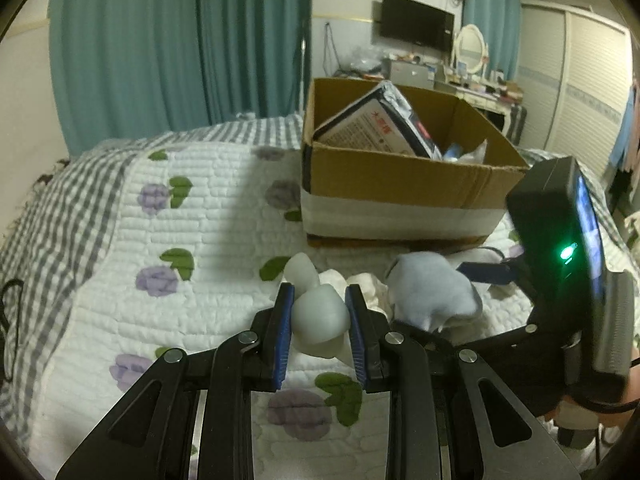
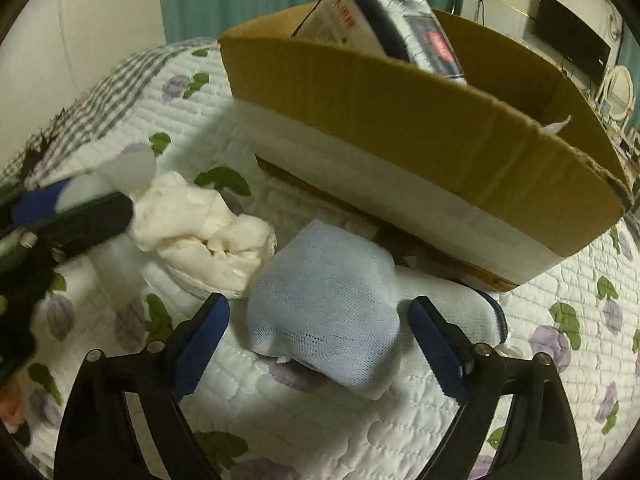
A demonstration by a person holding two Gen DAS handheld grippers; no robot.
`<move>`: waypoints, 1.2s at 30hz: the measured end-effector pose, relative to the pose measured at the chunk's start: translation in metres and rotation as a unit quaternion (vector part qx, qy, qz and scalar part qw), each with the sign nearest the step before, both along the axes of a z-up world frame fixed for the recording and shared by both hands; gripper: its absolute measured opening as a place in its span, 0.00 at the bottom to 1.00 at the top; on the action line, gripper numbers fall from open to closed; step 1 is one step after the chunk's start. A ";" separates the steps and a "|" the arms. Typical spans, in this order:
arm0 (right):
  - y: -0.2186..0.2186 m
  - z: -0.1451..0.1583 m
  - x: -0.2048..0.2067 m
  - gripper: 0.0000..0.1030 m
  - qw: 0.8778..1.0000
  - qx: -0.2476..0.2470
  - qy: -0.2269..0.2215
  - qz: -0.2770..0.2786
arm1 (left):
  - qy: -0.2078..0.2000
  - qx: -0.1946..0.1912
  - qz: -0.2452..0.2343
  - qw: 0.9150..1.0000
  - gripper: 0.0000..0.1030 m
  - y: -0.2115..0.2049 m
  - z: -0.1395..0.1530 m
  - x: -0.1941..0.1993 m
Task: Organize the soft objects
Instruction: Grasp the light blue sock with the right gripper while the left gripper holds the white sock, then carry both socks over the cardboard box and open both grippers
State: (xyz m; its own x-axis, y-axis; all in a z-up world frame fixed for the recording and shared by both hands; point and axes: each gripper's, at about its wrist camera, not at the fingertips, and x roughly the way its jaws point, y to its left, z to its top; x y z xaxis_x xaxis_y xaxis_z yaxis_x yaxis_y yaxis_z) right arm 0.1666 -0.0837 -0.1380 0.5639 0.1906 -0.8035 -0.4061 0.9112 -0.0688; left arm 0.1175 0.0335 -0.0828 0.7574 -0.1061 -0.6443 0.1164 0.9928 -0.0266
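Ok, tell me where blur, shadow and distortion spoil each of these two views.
Left wrist view: fisheye bends the curtains; a hard shadow edge crosses the quilt; the white soft piece in the left gripper is sharp. Right wrist view: the left gripper is motion-smeared; the cardboard box bows; the blue mesh bundle is crisp.

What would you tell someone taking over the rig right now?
Left hand-held gripper: shut on a white soft piece, lifted off the quilt.
Right hand-held gripper: open, straddling the light blue bundle, pads not on it.
Cream bundle lies beside the blue one, in front of the cardboard box.
Done: box already holds a package.
Left: box the white piece, the blue bundle, the cream bundle.
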 end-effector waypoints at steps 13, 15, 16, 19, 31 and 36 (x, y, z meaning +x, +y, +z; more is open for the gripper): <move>-0.022 0.054 -0.071 0.48 0.996 0.033 -0.084 -0.005 | -0.033 -0.004 0.000 0.999 0.25 -0.006 0.034 -0.061; -0.036 0.074 -0.093 0.48 0.993 0.067 -0.099 -0.014 | -0.051 0.004 -0.007 0.999 0.25 -0.012 0.049 -0.073; -0.043 0.084 -0.103 0.48 0.990 0.089 -0.105 -0.018 | -0.060 0.006 -0.012 0.998 0.25 -0.016 0.059 -0.079; -0.057 0.113 -0.127 0.48 0.984 0.123 -0.126 -0.022 | -0.080 0.002 -0.027 0.996 0.25 -0.021 0.080 -0.088; -0.080 0.228 -0.102 0.48 0.965 0.172 -0.198 -0.009 | -0.172 -0.002 -0.058 0.983 0.26 -0.038 0.159 -0.033; -0.080 0.238 -0.046 0.48 0.964 0.162 -0.208 -0.012 | -0.173 0.013 -0.077 0.982 0.26 -0.045 0.152 0.037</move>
